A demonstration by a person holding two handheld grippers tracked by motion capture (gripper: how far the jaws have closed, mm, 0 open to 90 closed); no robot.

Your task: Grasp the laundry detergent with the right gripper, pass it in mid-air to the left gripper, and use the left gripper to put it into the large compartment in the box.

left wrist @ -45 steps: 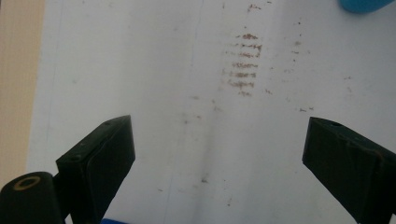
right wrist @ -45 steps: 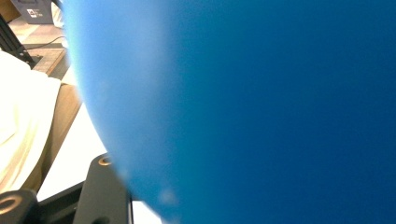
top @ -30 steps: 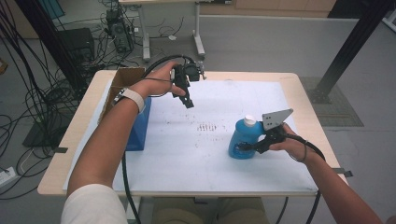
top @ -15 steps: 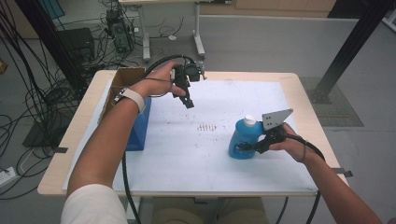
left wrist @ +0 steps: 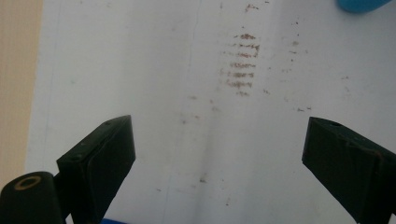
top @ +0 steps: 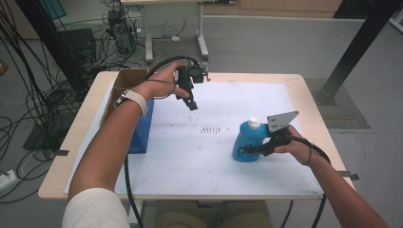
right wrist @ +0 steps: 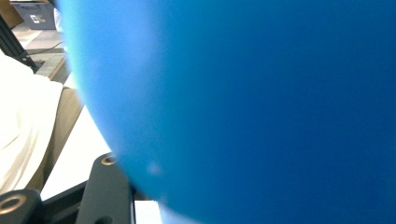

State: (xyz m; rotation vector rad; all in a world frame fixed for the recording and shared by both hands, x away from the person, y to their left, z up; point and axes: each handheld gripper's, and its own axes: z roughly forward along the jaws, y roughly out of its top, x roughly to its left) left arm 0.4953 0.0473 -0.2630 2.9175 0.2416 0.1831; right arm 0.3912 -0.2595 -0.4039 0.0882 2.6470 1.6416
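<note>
You are pinching the blue bottle (top: 247,142) low on its side with your right gripper (top: 248,151) — it is standing upright, right of centre on the white mat (top: 190,156). Your left gripper (top: 191,102) is hanging spread and empty, well apart toward the far left — the bottle is lying to its right.

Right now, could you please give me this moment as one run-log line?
right tool: shut on blue bottle | bottle: upright on white mat | left tool: open, empty, above mat
</note>
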